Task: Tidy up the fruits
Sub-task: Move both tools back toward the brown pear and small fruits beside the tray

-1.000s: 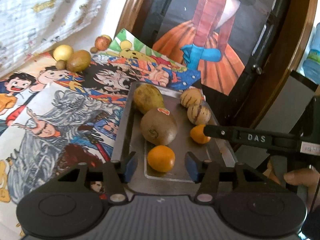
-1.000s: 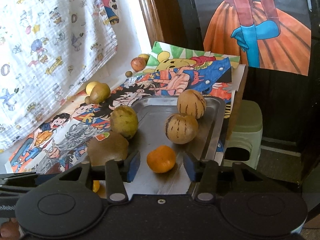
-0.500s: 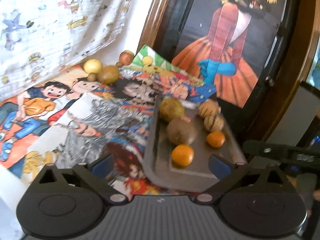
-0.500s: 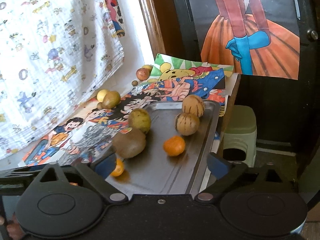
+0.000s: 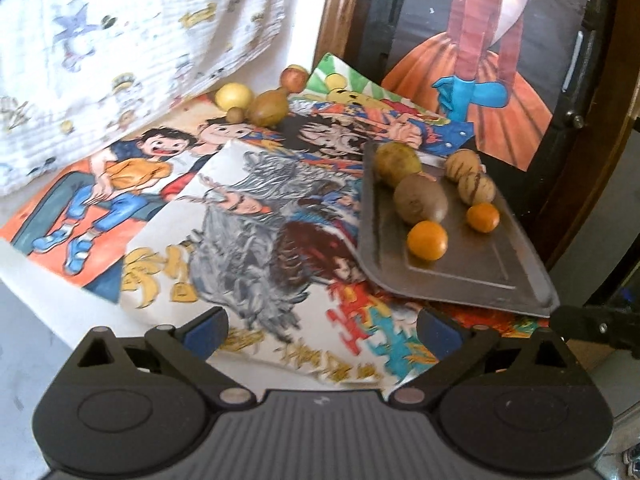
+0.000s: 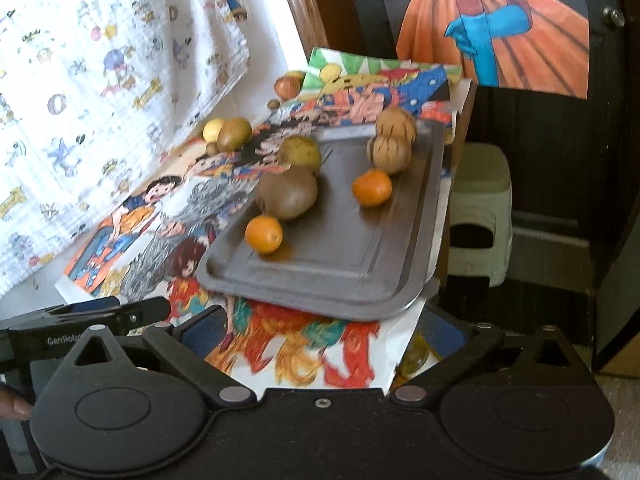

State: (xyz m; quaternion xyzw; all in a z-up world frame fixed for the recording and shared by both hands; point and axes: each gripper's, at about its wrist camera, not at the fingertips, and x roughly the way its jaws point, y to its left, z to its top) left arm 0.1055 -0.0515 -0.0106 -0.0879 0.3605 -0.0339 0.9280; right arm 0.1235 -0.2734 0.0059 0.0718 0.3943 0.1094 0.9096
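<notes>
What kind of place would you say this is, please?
Most likely a home, not a lab: hand-coloured cartoon posters cover the table, a printed cartoon cloth hangs behind, and a small plastic stool stands beside the metal tray of fruit.

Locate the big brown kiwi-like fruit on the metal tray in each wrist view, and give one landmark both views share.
Left wrist view: the brown fruit lies right of centre, on the tray's far half, just beyond an orange.
Right wrist view: the brown fruit lies near the middle, by the tray's left edge, above an orange.
Shared landmark: the orange-skirt picture behind the tray.
</notes>
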